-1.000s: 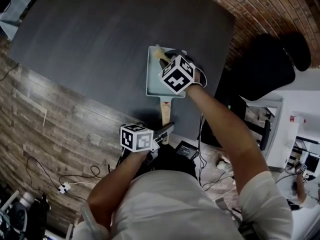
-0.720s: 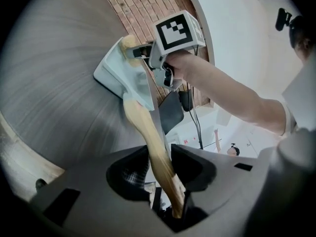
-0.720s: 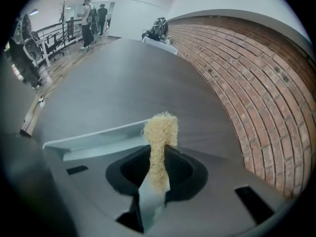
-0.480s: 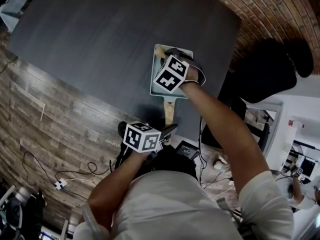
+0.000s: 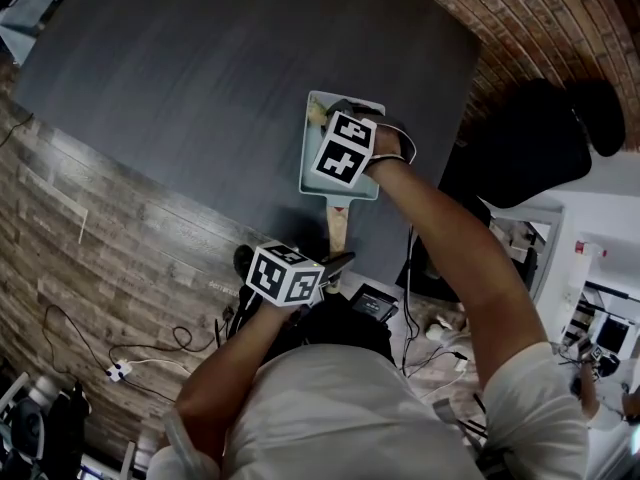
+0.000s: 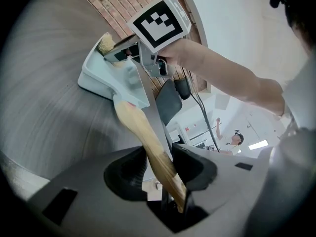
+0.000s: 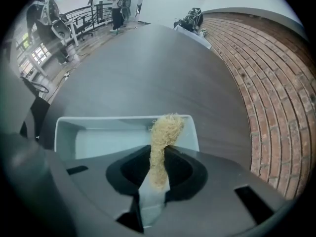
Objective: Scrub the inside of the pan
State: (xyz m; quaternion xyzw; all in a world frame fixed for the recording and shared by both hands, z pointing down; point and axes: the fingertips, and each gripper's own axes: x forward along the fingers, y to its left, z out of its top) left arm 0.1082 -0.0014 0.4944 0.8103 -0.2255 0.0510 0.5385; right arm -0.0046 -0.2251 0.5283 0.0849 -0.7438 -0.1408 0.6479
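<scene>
1. The pan (image 5: 306, 168), pale blue and square with upright walls, sits flat on the table directly under the right gripper (image 5: 332, 114), with the left gripper (image 5: 335, 260) behind it at the handle's end.
2. Its wooden handle (image 6: 148, 142) runs back from the pan, over the table's near edge, in between the left gripper's jaws; the pads lie against its sides, and the jaws are opening.
3. The right gripper's jaws are clamped on a tan fibrous scrubber (image 7: 162, 132), whose frayed tip sticks out ahead of them and hangs over the far wall of the pan (image 7: 98, 137).
4. From the left gripper view, the right gripper (image 6: 116, 53) leans over the pan (image 6: 106, 80) with the scrubber (image 6: 105, 43) at its front.
5. The table (image 5: 200, 88) is dark grey with a faint grain and stretches far ahead of both grippers.
6. To the right of the right gripper a red brick wall (image 7: 266, 83) curves along the table's edge.
7. Left of the left gripper lies a wood plank floor (image 5: 100, 268) with loose cables (image 5: 110, 368).
8. A black chair (image 5: 530, 138) stands right of the right gripper.
9. A person (image 7: 117, 4) stands by a railing well beyond the table.
</scene>
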